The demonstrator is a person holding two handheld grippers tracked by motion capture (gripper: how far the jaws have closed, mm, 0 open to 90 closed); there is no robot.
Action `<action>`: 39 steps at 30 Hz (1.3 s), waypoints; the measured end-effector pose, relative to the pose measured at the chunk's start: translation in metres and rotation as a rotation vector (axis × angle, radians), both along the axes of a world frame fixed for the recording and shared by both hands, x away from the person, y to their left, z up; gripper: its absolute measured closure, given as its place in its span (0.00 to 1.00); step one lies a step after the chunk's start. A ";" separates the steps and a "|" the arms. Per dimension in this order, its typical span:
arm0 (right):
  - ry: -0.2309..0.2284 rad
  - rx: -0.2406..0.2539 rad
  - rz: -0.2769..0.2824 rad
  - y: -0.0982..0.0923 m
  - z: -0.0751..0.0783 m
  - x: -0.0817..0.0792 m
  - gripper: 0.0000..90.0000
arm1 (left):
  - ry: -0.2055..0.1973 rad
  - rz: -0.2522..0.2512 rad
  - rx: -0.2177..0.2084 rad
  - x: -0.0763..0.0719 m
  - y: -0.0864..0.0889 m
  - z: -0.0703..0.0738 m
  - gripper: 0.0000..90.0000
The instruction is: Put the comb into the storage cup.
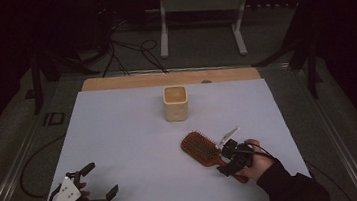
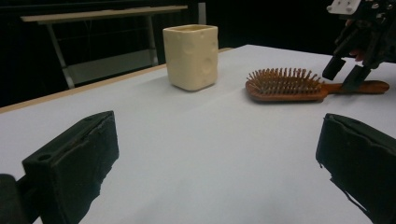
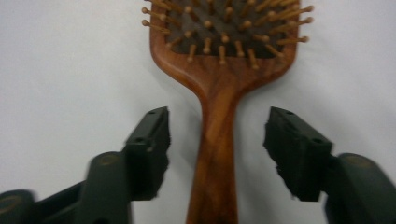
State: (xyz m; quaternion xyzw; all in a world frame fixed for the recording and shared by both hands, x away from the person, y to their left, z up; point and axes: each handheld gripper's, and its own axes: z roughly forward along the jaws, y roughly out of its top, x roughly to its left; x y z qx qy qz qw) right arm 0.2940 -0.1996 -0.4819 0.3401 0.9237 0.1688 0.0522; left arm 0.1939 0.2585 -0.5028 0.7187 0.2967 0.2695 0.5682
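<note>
Our right claw (image 3: 215,154) straddles the brush (image 3: 219,93) handle, jaws apart, not pinching, near the bench's (image 1: 120,137) front right corner; our left claw (image 1: 97,182) rests spread.

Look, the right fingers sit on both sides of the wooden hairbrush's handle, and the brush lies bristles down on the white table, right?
Not quite. The brown wooden hairbrush lies bristles up, not down; the right gripper view shows the pins pointing up at the camera. The rest holds: the right gripper has its fingers on both sides of the handle, not yet touching it, on the white table.
</note>
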 end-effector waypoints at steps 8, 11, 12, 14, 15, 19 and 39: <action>0.033 -0.082 -0.008 0.014 -0.006 0.005 0.58 | -0.001 0.001 -0.004 0.000 0.001 0.000 0.00; 0.041 -0.097 -0.024 0.015 -0.007 0.008 0.65 | 0.000 0.000 -0.003 0.000 0.001 0.000 0.00; 0.045 -0.104 -0.034 0.016 -0.007 0.009 0.66 | -0.001 0.000 -0.004 0.000 0.001 0.000 0.00; 0.053 -0.111 -0.033 0.015 -0.007 0.011 0.69 | 0.000 0.001 -0.004 0.000 0.001 0.000 0.00; 0.061 -0.110 -0.038 0.016 -0.007 0.012 0.69 | 0.001 0.001 -0.004 0.000 0.001 0.000 0.00; 0.070 -0.128 -0.044 0.019 -0.008 0.013 0.74 | 0.001 0.001 -0.005 0.000 0.001 0.000 0.00; 0.075 -0.163 0.020 0.023 -0.009 0.014 0.82 | 0.016 -0.001 -0.007 0.001 0.000 -0.001 0.00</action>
